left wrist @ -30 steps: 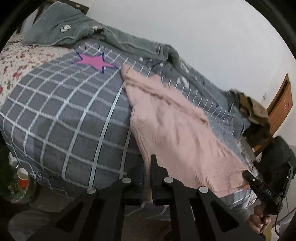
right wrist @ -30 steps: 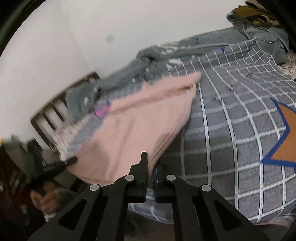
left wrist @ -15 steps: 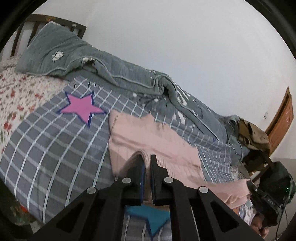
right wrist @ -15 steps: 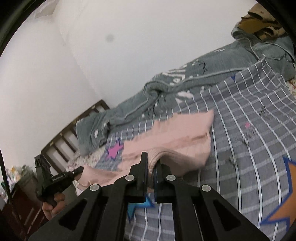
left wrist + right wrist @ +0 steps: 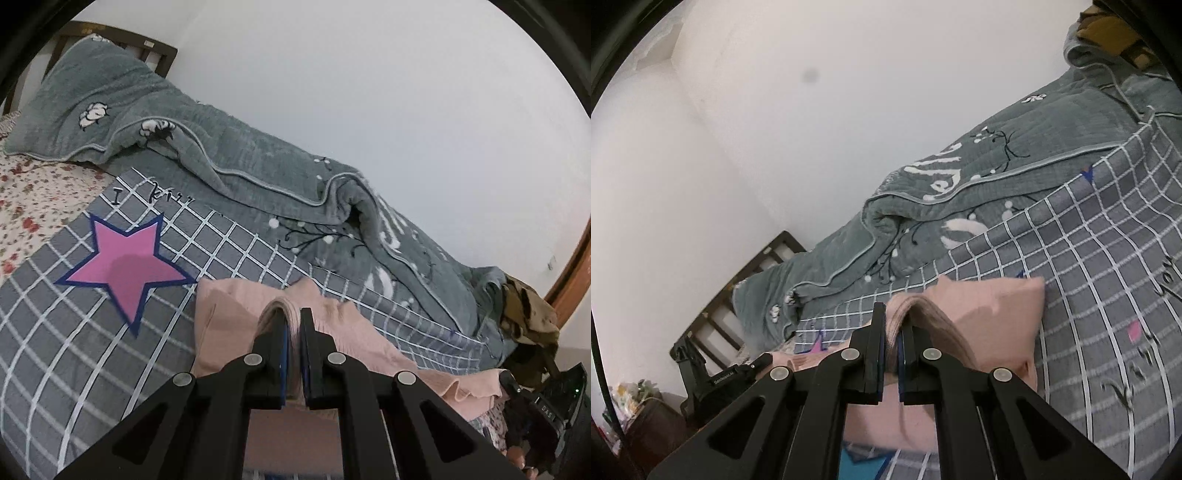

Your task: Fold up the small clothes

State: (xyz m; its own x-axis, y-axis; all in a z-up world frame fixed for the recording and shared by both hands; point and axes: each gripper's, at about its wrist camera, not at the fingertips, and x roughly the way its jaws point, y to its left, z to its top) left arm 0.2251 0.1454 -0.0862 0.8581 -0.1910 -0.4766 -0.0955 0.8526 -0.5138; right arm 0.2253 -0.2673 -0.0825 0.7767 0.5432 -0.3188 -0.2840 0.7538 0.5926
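Note:
A pink knit garment (image 5: 229, 317) lies on the grey checked bedspread (image 5: 55, 332), its near edge lifted. My left gripper (image 5: 293, 317) is shut on a fold of that edge. My right gripper (image 5: 894, 314) is shut on the other end of the same edge; the garment (image 5: 997, 314) drapes over its right finger. The cloth sags between the two grippers. The right gripper (image 5: 524, 398) shows at the lower right of the left wrist view, and the left gripper (image 5: 731, 376) at the lower left of the right wrist view.
A rumpled grey-green quilt (image 5: 258, 162) runs along the wall side of the bed. A pink star (image 5: 125, 266) is printed left of the garment. A floral sheet (image 5: 26, 206) and wooden headboard (image 5: 155, 48) are far left. Brown clothes (image 5: 528, 310) are piled at right.
Both grippers have carried the garment's near edge up and forward over the bed, towards the quilt. The garment now lies doubled and much shorter in both views.

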